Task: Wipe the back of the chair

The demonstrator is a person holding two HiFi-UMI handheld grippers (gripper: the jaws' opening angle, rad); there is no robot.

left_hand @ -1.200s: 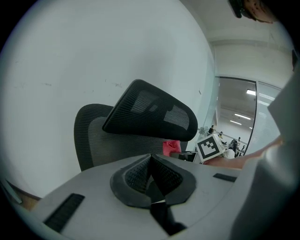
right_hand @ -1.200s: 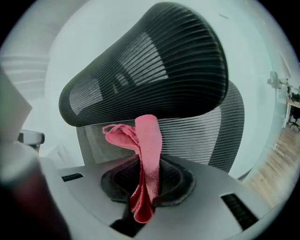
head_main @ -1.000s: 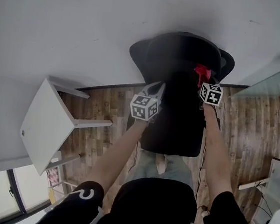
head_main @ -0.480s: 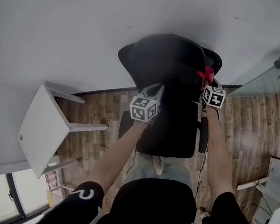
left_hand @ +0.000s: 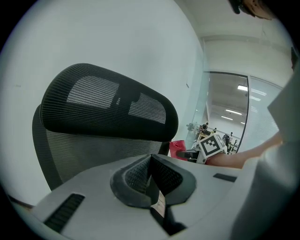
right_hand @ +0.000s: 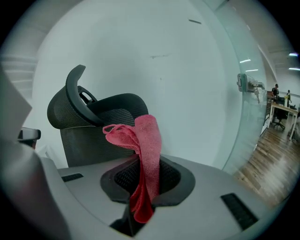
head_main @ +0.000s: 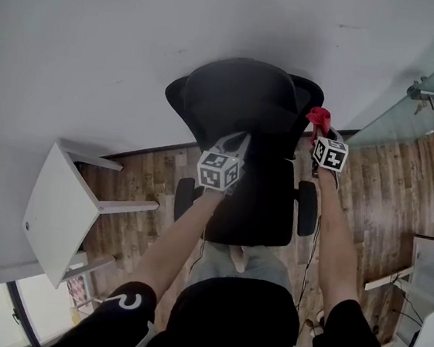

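Note:
A black mesh office chair (head_main: pixel 247 110) stands against the white wall, its backrest and headrest toward me. In the left gripper view the headrest (left_hand: pixel 108 110) fills the frame above the mesh back. My left gripper (head_main: pixel 236 144) is shut with nothing between its jaws, just in front of the backrest's left side. My right gripper (head_main: pixel 321 130) is shut on a red cloth (head_main: pixel 318 116) at the chair's upper right edge. The cloth (right_hand: pixel 143 154) hangs out of the jaws in the right gripper view, with the chair back (right_hand: pixel 93 126) behind it.
A white table (head_main: pixel 57 213) stands to the left on the wood floor (head_main: pixel 386 188). A glass partition (head_main: pixel 428 99) with a metal fitting runs along the right. The chair's armrests (head_main: pixel 306 208) stick out on both sides, near my forearms.
The chair has shifted left and farther up in the head view, showing more of its seat and armrests. Both grippers have stayed by the backrest, the right one slightly higher with the cloth.

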